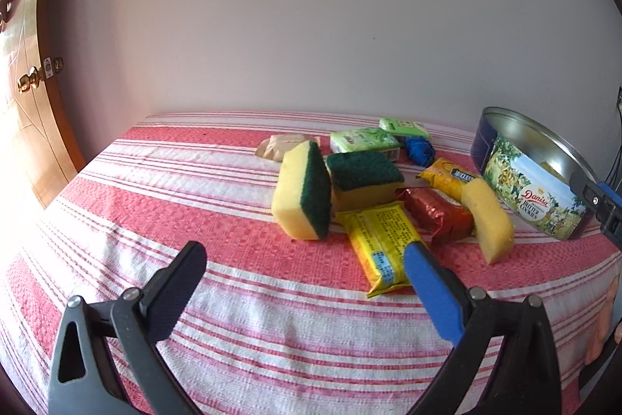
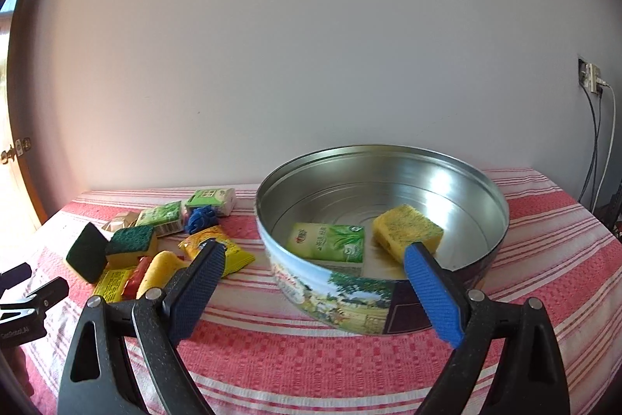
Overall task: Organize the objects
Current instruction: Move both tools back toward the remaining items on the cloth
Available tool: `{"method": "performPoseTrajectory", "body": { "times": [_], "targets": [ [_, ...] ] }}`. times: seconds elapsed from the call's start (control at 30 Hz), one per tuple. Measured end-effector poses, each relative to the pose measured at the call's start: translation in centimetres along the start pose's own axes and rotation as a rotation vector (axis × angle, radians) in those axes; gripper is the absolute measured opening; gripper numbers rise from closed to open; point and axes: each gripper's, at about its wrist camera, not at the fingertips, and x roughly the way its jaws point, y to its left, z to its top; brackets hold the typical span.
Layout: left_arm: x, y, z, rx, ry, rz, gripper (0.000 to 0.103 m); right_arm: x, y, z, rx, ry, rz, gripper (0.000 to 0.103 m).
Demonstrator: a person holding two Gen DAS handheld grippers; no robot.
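On my left wrist view, the side of the round tin [image 1: 532,189] reads "Danisa" in red script, with "BUTTER COOKIES" beneath it. The yellow packet [image 1: 383,244] carries dense printed lines, too small for me to read. On the right wrist view, the green packet [image 2: 328,243] inside the tin bears characters I can't make out, and the left gripper [image 2: 23,292] shows what may be "GenRobot.AI".

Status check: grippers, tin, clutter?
Left gripper open, empty. Right gripper open, empty, at cookie tin. Tin holds green packet and sponge. Pile of sponges and packets waits on cloth.
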Motion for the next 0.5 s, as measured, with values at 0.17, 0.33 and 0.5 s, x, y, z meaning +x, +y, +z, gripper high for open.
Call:
{"method": "performPoseTrajectory", "body": {
  "times": [0.17,0.33,0.5],
  "targets": [
    [0.9,0.9,-0.1,0.004,0.050,0.005,0.102,1.7,3.2,-0.5,0.002,0.121,0.138,0.095],
    [1.2,0.7,-0.2,0.008,0.072,-0.022,0.102,3.8,6.6,-1.1,-0.062,0.226,0.206,0.095],
    [2.2,-0.9,0.4,0.023,0.104,-0.069,0.102,6.0,9.2,-1.5,-0.142,0.314,0.216,0.082]
  ]
}}
